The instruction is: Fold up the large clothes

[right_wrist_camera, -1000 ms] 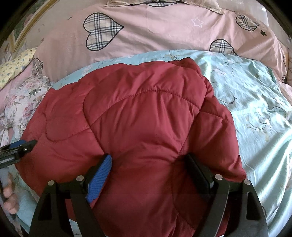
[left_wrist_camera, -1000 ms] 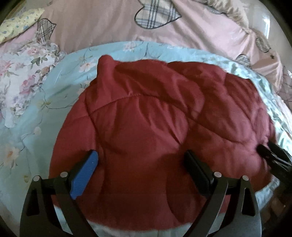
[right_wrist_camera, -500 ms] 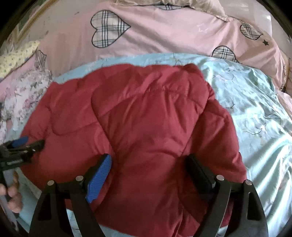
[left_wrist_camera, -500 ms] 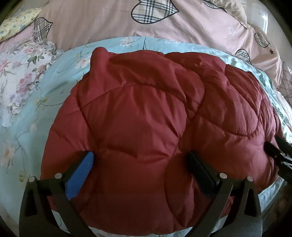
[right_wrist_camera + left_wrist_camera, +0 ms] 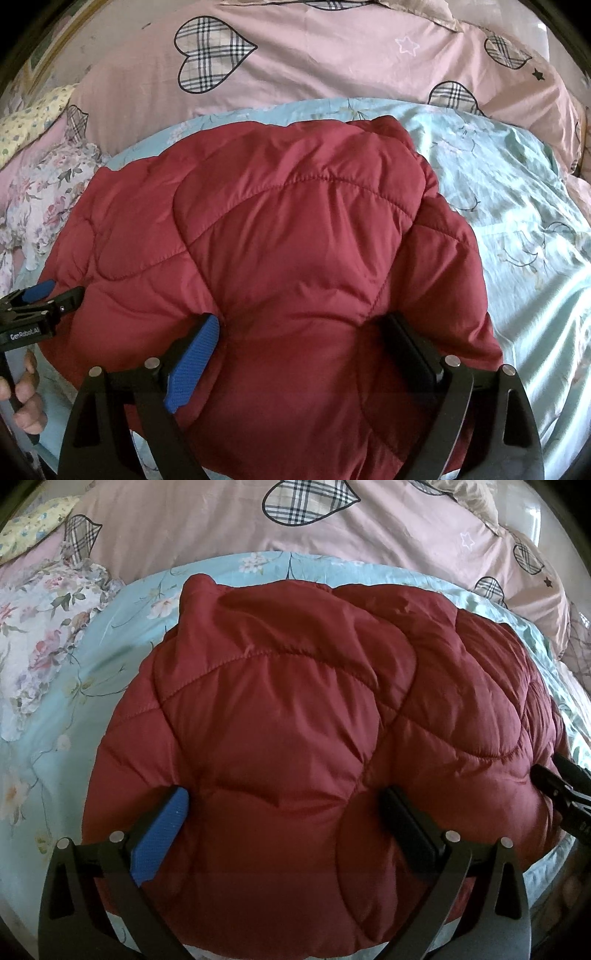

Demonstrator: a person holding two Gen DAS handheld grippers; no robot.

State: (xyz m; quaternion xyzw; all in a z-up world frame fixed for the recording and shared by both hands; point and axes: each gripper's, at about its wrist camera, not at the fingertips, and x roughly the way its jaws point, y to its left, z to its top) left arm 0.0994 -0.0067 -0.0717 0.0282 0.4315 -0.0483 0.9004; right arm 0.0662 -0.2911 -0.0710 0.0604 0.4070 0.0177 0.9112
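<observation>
A dark red quilted jacket [image 5: 295, 701] lies folded in a puffy heap on the light blue floral bed cover [image 5: 110, 646]. My left gripper [image 5: 284, 794] stands wide open over the jacket's near edge, with padded cloth bulging up between its fingers. In the right wrist view the same jacket [image 5: 295, 240] fills the middle. My right gripper [image 5: 302, 319] straddles its near right part, jaws opening, cloth between the pads but not pinched. Each gripper shows in the other's view: the right gripper [image 5: 561, 786] at the jacket's right edge, the left gripper [image 5: 62, 291] at its left edge.
A pink duvet with plaid hearts [image 5: 332, 55] lies bunched behind the jacket. A floral pillow [image 5: 37, 635] sits at the far left. Bare blue cover [image 5: 517, 221] spreads to the right of the jacket. A hand [image 5: 26, 391] grips the left tool's handle.
Both pairs of jaws have spread wider over the jacket. The jacket has settled flatter on the cover, and both views have shifted slightly.
</observation>
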